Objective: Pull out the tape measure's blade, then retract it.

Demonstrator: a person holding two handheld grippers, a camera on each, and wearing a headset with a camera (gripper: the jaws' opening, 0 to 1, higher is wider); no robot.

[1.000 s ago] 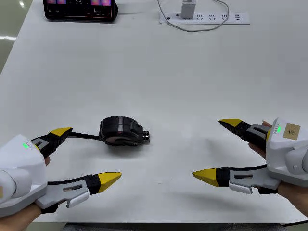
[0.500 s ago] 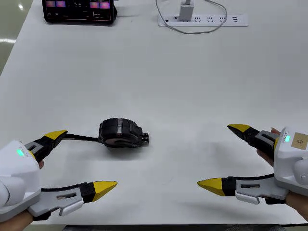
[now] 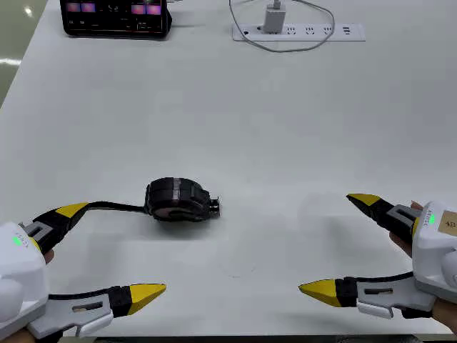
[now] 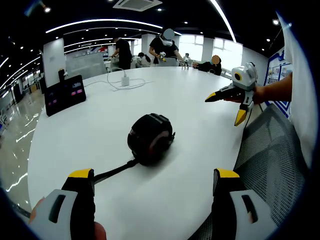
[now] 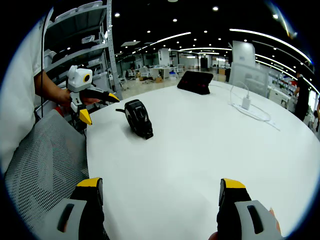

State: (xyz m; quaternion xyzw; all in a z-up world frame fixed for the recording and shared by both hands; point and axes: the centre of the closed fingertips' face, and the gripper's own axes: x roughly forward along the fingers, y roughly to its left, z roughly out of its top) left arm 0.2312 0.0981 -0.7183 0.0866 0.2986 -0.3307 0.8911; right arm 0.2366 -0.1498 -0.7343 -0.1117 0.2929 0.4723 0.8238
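Note:
A black tape measure lies on the white table, its strap trailing left toward my left gripper; the blade is inside the case. It also lies ahead in the left gripper view and in the right gripper view. My left gripper stands open at the near left edge, a short way from the case, nothing between its yellow tips. My right gripper is open at the near right, well apart from the tape measure.
A dark tablet and a white power strip with a plugged charger and cable sit at the far edge. A mesh chair stands below the near table edge. People stand in the background hall.
Both grippers have drawn back toward the near edge and stayed open. The tape measure has not moved.

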